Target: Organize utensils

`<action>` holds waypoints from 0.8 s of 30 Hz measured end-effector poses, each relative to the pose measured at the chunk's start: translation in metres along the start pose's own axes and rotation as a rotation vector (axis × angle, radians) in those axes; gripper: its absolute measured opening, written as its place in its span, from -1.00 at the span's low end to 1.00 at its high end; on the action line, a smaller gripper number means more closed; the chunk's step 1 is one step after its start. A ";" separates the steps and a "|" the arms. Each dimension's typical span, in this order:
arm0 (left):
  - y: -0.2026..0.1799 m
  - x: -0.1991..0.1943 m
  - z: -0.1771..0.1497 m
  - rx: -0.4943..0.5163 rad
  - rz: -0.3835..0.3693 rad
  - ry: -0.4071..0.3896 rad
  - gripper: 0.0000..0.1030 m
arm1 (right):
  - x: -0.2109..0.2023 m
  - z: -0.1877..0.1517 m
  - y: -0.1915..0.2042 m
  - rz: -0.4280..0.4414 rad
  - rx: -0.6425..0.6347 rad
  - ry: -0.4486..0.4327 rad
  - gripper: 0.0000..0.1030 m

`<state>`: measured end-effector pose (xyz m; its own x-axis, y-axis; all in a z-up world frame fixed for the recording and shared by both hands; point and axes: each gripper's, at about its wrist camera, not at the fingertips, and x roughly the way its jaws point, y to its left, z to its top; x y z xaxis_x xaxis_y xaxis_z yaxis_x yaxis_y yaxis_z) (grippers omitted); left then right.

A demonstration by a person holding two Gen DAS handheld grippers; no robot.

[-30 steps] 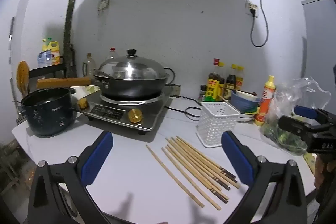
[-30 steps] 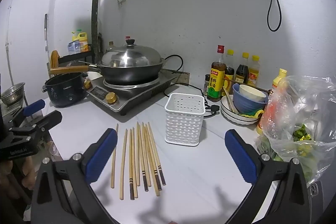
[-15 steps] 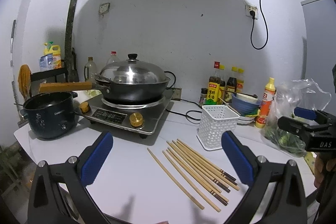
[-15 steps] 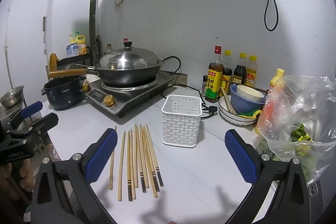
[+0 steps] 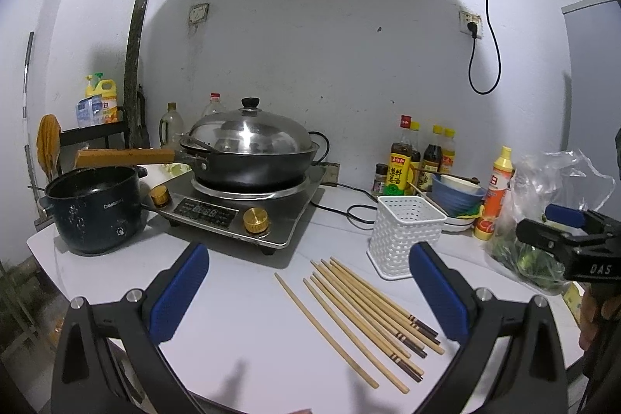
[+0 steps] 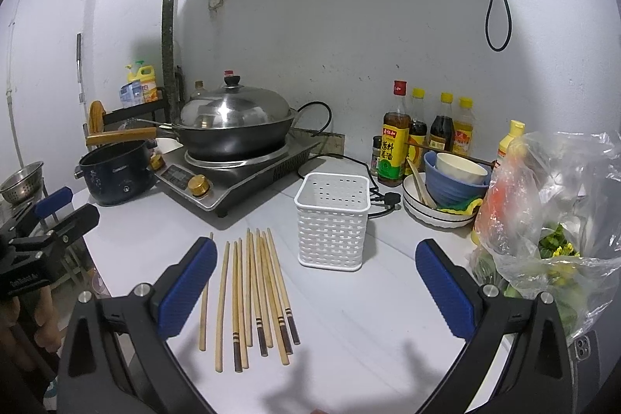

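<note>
- Both cameras have lifted and eased back a bit over the last second, so the chopsticks (image 5: 361,313) and the white basket (image 5: 405,235) now sit lower and a little further out on the counter; nothing on the counter itself has shifted.
- left gripper (image 5: 310,291): blue pads spread wide, holding nothing, hovering over the chopsticks, which fan out diagonally between and below its fingers.
- right gripper (image 6: 316,288): also wide open and empty. From this side the chopsticks lie nearly straight ahead, closer to its left pad, with the basket just right of them.
- Chopsticks are pale bamboo, thin and straight, several with dark banded ends, one lying slightly apart.
- Basket is square white plastic with a woven-look perforated wall, standing upright.
- Counter (image 6: 349,336) is smooth, glossy white.
- Behind: a steel-lidded black wok (image 5: 248,150) on a metal induction cooker (image 5: 240,208).
</note>
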<state>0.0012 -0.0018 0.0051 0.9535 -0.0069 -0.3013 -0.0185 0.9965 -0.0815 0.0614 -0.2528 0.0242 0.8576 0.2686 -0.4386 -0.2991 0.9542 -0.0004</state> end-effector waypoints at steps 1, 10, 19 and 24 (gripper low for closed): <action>0.000 0.000 0.000 -0.001 0.001 0.001 0.99 | 0.000 0.000 0.000 0.000 -0.001 -0.001 0.99; 0.004 0.004 0.000 0.001 0.007 0.009 0.99 | 0.002 0.001 0.002 -0.002 -0.002 0.000 0.99; 0.003 0.003 0.000 0.004 0.013 0.007 0.99 | 0.003 0.001 0.002 -0.001 -0.002 -0.001 0.99; 0.003 0.003 -0.001 0.004 0.013 0.007 0.99 | 0.003 0.001 0.002 -0.002 -0.002 0.000 0.99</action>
<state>0.0037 0.0014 0.0029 0.9510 0.0052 -0.3091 -0.0296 0.9968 -0.0742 0.0638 -0.2503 0.0240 0.8581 0.2668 -0.4387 -0.2982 0.9545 -0.0029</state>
